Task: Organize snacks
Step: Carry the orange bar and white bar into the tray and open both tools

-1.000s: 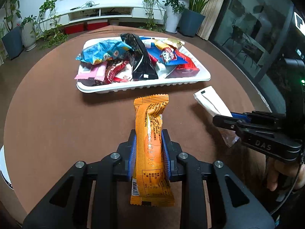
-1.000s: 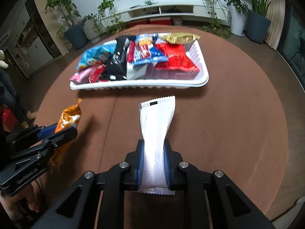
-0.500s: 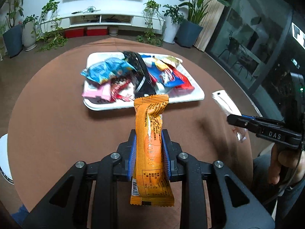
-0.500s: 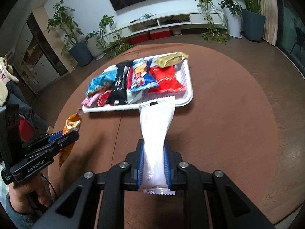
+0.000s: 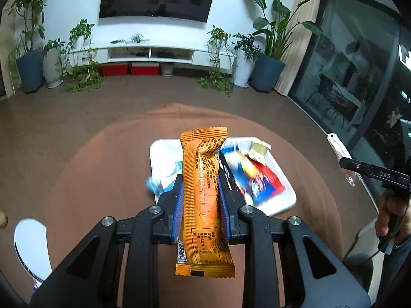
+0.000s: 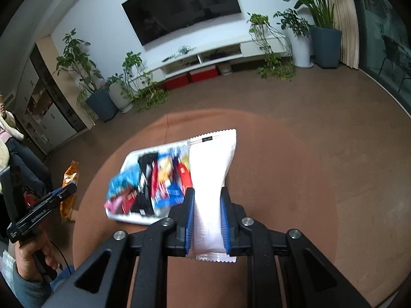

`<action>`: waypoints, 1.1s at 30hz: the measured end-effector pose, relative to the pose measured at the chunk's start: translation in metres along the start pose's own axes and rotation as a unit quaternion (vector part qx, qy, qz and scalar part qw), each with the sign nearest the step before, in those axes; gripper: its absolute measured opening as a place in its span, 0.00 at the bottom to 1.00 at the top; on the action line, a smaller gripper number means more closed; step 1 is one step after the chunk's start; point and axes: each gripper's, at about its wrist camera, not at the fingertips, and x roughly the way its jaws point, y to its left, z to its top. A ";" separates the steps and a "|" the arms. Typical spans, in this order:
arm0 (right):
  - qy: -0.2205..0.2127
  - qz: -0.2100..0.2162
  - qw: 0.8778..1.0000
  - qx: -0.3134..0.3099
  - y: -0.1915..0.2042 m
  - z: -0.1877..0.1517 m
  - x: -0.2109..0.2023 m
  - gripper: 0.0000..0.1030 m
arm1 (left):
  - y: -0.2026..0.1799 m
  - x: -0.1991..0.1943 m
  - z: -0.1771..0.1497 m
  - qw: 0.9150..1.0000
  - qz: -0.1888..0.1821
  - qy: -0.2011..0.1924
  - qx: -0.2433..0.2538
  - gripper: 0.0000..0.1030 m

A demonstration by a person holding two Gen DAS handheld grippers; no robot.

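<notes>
My left gripper (image 5: 201, 187) is shut on an orange snack pack (image 5: 203, 195), held lengthwise high above the round brown table (image 5: 90, 179). My right gripper (image 6: 207, 200) is shut on a white snack pack (image 6: 210, 169), also lifted well clear of the table. Below both lies a white tray (image 5: 280, 205) heaped with several coloured snack packs, blurred by motion. The right gripper with its white pack (image 5: 336, 146) shows at the right edge of the left wrist view. The left gripper's orange pack (image 6: 69, 182) shows at the left of the right wrist view.
A person's hand (image 6: 38, 251) grips the left tool's handle, and another hand (image 5: 388, 213) grips the right one. A white object (image 5: 30, 241) sits at the table's left edge. Potted plants, a TV wall and a white cabinet stand beyond the table.
Both grippers have risen high above the table with their packs still clamped. The tray now looks smaller and sits underneath the packs instead of ahead of them.
</notes>
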 end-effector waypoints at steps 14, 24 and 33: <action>0.080 0.010 0.996 -0.042 0.044 0.032 0.121 0.19 | 0.019 0.092 0.017 0.999 0.023 0.044 -0.005 0.22; 0.116 -0.004 0.992 -0.042 0.046 0.021 0.164 0.19 | 0.006 0.139 0.007 0.997 0.016 0.068 0.018 0.22; 0.133 -0.013 0.990 -0.044 0.049 0.014 0.181 0.19 | 0.000 0.175 0.006 0.996 0.003 0.085 0.010 0.22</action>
